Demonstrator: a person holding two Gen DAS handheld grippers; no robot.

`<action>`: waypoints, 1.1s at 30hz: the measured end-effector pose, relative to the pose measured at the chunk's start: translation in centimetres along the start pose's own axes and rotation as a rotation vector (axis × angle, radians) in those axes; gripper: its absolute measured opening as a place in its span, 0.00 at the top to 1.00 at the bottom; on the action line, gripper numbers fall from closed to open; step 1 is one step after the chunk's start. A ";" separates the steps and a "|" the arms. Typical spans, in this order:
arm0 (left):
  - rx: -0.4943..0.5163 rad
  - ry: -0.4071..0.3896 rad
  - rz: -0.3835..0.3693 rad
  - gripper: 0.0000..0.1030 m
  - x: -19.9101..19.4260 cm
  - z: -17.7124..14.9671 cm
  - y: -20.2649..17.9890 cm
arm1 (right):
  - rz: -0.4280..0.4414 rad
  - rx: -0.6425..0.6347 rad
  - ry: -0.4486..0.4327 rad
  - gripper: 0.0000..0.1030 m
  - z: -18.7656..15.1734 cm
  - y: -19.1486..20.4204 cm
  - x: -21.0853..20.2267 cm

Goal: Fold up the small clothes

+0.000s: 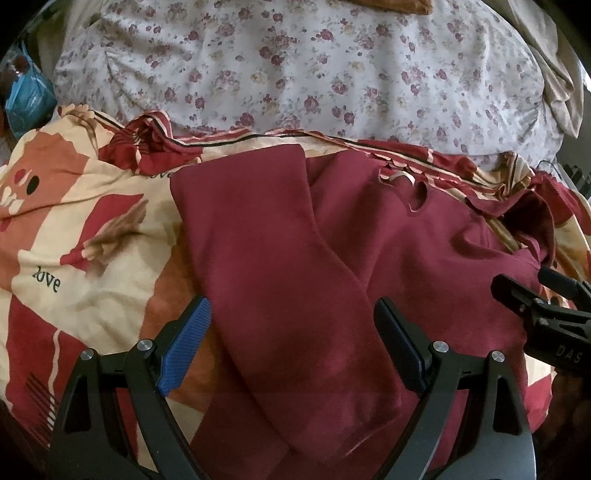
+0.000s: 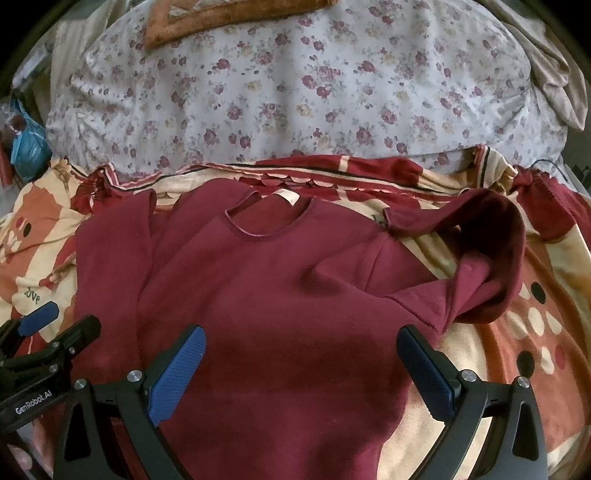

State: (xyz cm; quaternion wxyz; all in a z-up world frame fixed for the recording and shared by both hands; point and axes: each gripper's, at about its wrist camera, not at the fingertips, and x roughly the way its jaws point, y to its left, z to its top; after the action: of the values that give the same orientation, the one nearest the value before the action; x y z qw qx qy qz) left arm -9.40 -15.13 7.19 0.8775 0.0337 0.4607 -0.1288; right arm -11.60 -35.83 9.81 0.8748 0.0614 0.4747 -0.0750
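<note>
A maroon long-sleeved shirt [image 2: 280, 295] lies flat on a patterned blanket [image 2: 517, 369], neck opening [image 2: 269, 218] away from me. Its left sleeve [image 1: 266, 258] is folded lengthwise over the body. Its right sleeve [image 2: 491, 258] lies crumpled and curled to the right. My left gripper [image 1: 291, 343] is open above the folded sleeve, holding nothing; it also shows in the right wrist view [image 2: 55, 325]. My right gripper [image 2: 299, 369] is open above the shirt's lower body, holding nothing; it also shows in the left wrist view [image 1: 532, 291].
A floral quilt [image 2: 295, 92] lies bunched behind the blanket. An orange-brown cushion [image 2: 221, 18] rests on it at the back. A blue bag [image 1: 27, 99] sits at the far left. Beige cloth [image 2: 554, 74] hangs at the back right.
</note>
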 end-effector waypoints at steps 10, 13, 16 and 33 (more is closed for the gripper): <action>-0.011 0.008 0.009 0.13 0.5 -0.1 0.2 | 0.010 0.007 0.025 0.01 0.1 -0.3 0.3; -0.013 0.011 0.010 0.13 0.7 -0.1 0.3 | 0.015 0.007 0.015 0.01 0.0 -0.2 0.5; -0.015 0.013 0.011 0.13 0.8 -0.1 0.4 | 0.015 0.008 0.032 0.01 -0.1 -0.1 0.6; -0.020 0.014 0.010 0.13 0.9 -0.2 0.7 | 0.028 -0.008 0.042 0.01 -0.5 0.5 1.0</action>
State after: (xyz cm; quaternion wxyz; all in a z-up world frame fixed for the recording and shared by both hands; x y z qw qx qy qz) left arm -8.83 -14.57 6.27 0.8752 0.0283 0.4679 -0.1195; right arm -11.38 -35.36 8.77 0.8659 0.0663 0.4923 -0.0596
